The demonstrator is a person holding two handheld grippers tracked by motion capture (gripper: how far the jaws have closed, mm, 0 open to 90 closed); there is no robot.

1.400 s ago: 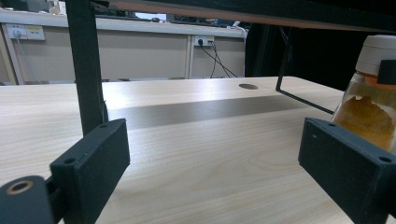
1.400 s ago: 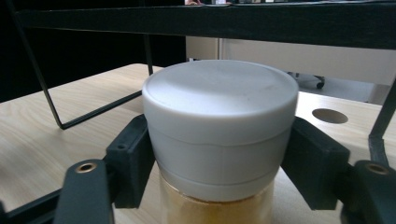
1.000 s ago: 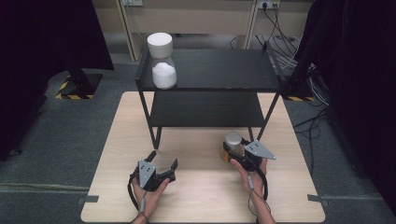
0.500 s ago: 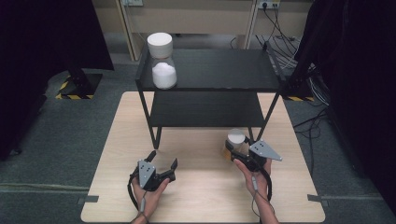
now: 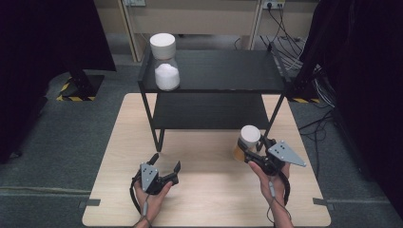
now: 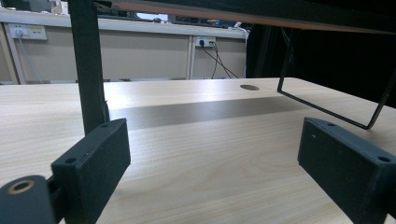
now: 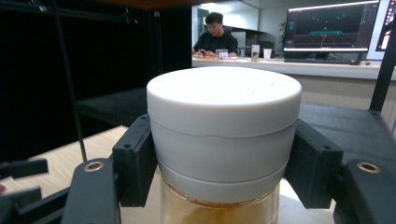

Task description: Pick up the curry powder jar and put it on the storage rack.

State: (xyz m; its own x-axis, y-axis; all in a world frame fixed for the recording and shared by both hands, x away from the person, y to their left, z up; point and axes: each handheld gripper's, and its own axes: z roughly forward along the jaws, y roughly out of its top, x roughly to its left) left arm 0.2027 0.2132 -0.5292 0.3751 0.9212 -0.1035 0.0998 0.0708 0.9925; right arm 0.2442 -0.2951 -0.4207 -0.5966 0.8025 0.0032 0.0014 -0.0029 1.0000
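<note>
Your right gripper clamps its two jaws on the white lid of a jar of brownish powder, holding it upright just above the near right part of the wooden table, in front of the black shelf's right leg. Your left gripper rests at the near left with jaws spread wide and nothing between them. You have two jars: this one, and a white-filled jar on the shelf's top far left.
</note>
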